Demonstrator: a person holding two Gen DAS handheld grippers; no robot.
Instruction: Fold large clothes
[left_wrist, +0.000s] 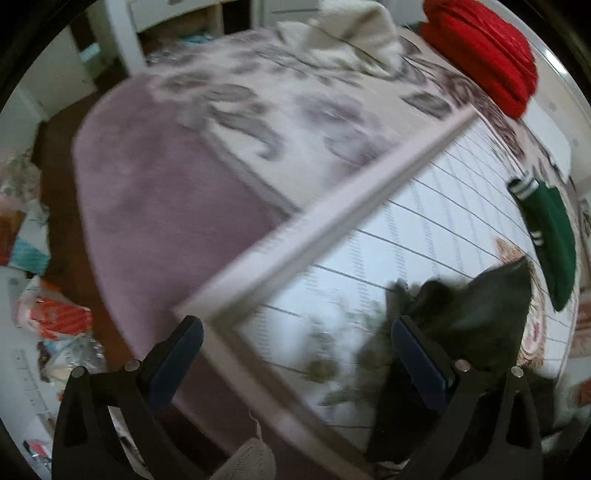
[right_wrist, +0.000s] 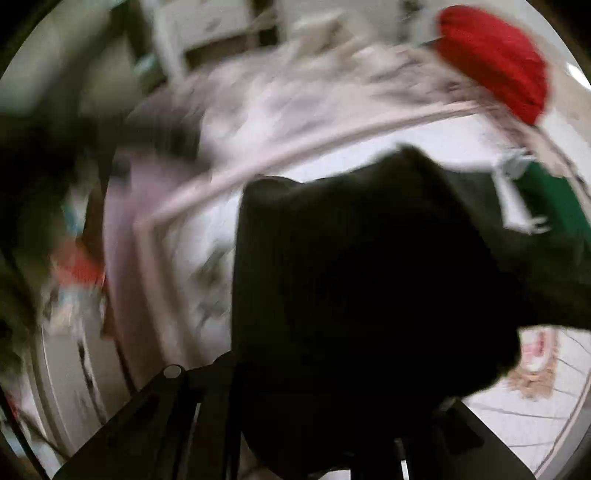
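Observation:
In the left wrist view my left gripper is open with nothing between its blue-padded fingers. It hangs over the corner of a white striped sheet on the bed. A dark garment lies bunched just beyond the right finger. The right wrist view is blurred. There the dark garment fills the middle and drapes over my right gripper, hiding its fingertips. The cloth seems pinched in the nearly closed jaws.
A folded red garment sits at the bed's far right, with a beige garment beside it. A green garment with white stripes lies at the right. A mauve blanket covers the left side. Clutter lies on the floor.

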